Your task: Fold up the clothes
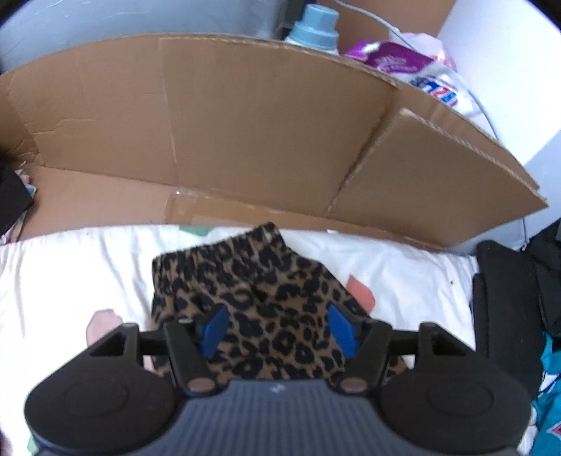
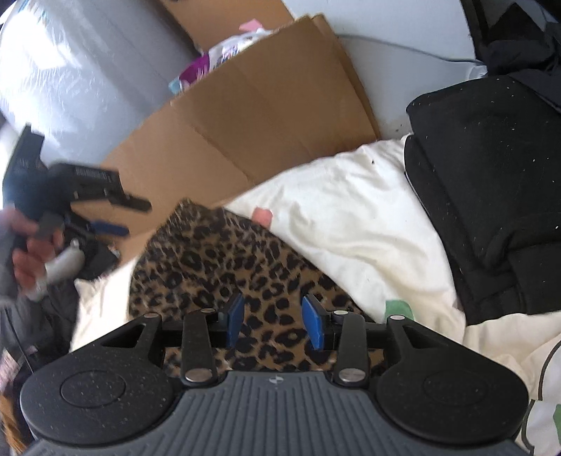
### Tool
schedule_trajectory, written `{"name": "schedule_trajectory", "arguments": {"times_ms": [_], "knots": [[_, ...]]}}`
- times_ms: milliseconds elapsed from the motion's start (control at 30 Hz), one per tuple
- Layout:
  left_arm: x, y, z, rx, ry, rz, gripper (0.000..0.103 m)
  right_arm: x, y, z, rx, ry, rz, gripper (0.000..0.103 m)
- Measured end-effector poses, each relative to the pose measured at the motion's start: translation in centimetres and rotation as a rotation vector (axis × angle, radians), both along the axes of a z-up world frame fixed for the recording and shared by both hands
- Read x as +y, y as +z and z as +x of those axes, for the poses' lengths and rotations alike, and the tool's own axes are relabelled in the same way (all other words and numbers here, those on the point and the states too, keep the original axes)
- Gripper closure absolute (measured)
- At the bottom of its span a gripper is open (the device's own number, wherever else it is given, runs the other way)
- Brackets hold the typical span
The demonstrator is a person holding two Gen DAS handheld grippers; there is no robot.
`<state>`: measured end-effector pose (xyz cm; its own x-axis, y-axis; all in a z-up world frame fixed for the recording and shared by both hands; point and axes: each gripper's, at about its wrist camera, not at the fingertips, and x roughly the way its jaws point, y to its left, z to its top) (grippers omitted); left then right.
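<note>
A leopard-print garment (image 1: 259,298) lies folded on a white sheet (image 1: 70,273), its elastic waistband toward the cardboard. My left gripper (image 1: 277,326) is open and hovers over the garment's near part, holding nothing. In the right wrist view the same garment (image 2: 217,266) lies below my right gripper (image 2: 275,322), which is open and empty above its near edge. The left gripper (image 2: 119,215) shows blurred at the left of that view, held in a hand, above the garment's far left side.
A flattened cardboard box (image 1: 245,133) stands behind the sheet. A detergent bottle (image 1: 315,28) and a purple and white bag (image 1: 413,70) sit beyond it. A stack of folded black clothes (image 2: 491,196) lies to the right. Teal fabric (image 1: 550,368) is at the far right.
</note>
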<state>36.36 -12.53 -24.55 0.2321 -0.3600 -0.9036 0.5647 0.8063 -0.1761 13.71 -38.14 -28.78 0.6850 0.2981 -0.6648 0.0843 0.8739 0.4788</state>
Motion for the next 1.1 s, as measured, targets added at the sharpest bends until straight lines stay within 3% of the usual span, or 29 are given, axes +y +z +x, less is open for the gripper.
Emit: {"name": "schedule_trajectory", "arguments": {"times_ms": [267,633,800,1100], "knots": [[1.8,-1.7,1.2,-0.067,-0.070,-0.015,0.042,0.4,-2.2,-0.6,0.016,0.016,-0.026,0.060],[-0.4,-6.1,2.9,-0.103,-0.145,0.025,0.070,0.3,-4.3,-0.4,0.071,0.027,-0.063,0.060],[-1.9,-7.9,4.2,-0.117,-0.134,0.044,0.072,-0.3,-5.0,0.1,0.090,0.035,-0.083,0.060],[-4.4,-9.1,3.5,-0.193,-0.220,0.113,0.074,-0.6,-6.0,0.5,0.100,0.045,-0.094,0.062]]}}
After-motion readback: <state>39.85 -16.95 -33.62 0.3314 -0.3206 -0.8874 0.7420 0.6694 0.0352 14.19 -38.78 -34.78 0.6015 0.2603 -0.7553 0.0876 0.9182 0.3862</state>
